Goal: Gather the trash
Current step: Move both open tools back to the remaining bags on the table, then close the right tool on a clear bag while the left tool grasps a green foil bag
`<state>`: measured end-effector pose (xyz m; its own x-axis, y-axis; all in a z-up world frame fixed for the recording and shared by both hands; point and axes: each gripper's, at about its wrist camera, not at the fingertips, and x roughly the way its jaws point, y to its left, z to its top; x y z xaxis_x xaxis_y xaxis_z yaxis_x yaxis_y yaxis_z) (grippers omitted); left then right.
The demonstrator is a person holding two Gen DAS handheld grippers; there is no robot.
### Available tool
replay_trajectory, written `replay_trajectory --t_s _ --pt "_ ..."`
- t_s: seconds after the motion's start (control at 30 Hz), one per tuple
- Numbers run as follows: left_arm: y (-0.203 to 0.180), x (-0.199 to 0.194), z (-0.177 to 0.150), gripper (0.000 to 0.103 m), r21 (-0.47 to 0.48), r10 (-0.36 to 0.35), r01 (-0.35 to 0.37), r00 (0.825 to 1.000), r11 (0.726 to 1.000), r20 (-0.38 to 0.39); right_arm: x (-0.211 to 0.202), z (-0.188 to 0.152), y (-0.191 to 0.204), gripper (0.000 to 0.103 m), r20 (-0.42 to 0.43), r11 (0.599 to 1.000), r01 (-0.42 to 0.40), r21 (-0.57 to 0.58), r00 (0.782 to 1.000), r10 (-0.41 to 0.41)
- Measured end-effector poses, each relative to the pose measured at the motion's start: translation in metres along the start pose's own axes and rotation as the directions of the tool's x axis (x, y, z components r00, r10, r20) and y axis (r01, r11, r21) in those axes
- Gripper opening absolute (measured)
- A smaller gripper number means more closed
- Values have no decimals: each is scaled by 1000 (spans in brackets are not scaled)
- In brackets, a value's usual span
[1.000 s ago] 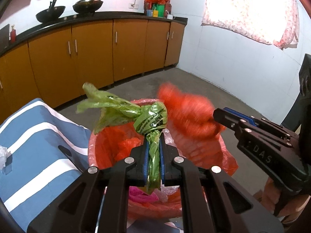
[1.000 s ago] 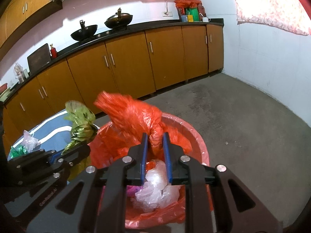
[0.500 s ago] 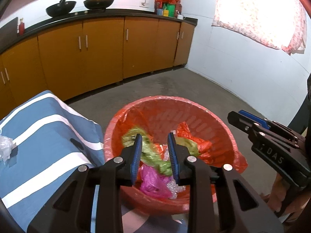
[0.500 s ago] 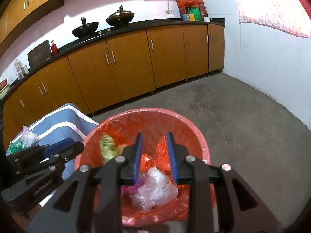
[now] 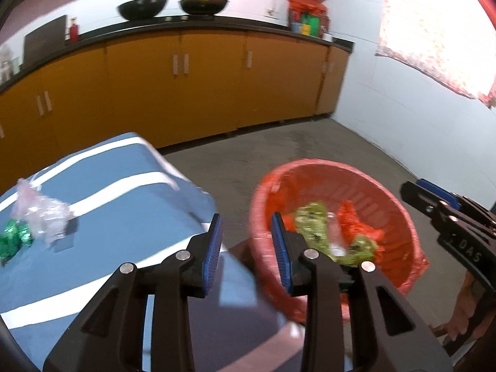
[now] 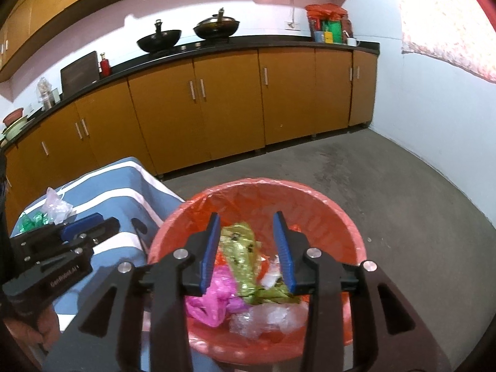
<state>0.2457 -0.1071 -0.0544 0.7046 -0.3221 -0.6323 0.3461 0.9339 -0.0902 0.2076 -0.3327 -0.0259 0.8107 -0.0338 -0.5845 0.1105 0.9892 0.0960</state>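
Observation:
A red bin lined with an orange bag (image 6: 347,226) (image 5: 400,204) stands on the floor beside the table. Inside lie a green wrapper (image 6: 241,248) (image 5: 310,220), orange plastic (image 5: 359,226), a pink bag (image 6: 214,297) and clear plastic (image 6: 272,316). My right gripper (image 6: 246,226) hangs over the bin, its jaws opening with nothing between the pads. My left gripper (image 5: 246,228) is over the gap between bin and table, jaws opening and empty. On the blue striped tablecloth (image 5: 124,204) lie a clear plastic bag (image 5: 43,214) (image 6: 57,206) and green foil wrappers (image 5: 14,241) (image 6: 32,220).
Orange kitchen cabinets (image 6: 223,105) run along the back wall under a black counter with two woks (image 6: 217,28). Bare concrete floor (image 6: 387,186) spreads to the right of the bin. A white tiled wall (image 5: 403,124) closes the right side.
Both grippers let go: the green wrapper and the orange bag dropped into the bin. The jaws widened. The left gripper swung left toward the table.

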Motion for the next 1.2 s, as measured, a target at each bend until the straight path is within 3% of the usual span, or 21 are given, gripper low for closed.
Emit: replay_trajectory --t_s 0.27,0.4,0.57,0.73,0.93,1.13,1.2 --pt "64 -20 -8 38 -63 112 -111 994 992 8 11 6 43 38 -14 997 -57 -59 998 57" --pt "98 -37 -17 42 -86 186 -184 982 979 18 19 8 75 41 -29 990 -107 -92 994 105" --pt "144 -64 -31 49 -110 296 -290 955 951 36 32 8 131 44 -64 967 -207 -150 978 199" --pt "198 -89 -48 56 -179 407 -396 913 901 28 43 2 198 48 -119 920 -320 -224 946 301" --pt "244 -105 -61 61 -263 476 -457 879 850 8 64 1 273 52 -182 866 -424 -267 904 386" --pt "272 -113 -65 68 -298 501 -474 865 829 16 90 -1 329 65 -205 835 -452 -314 891 406" --pt "280 -115 -66 71 -306 498 -468 867 829 23 100 -1 338 68 -209 835 -442 -328 896 392"
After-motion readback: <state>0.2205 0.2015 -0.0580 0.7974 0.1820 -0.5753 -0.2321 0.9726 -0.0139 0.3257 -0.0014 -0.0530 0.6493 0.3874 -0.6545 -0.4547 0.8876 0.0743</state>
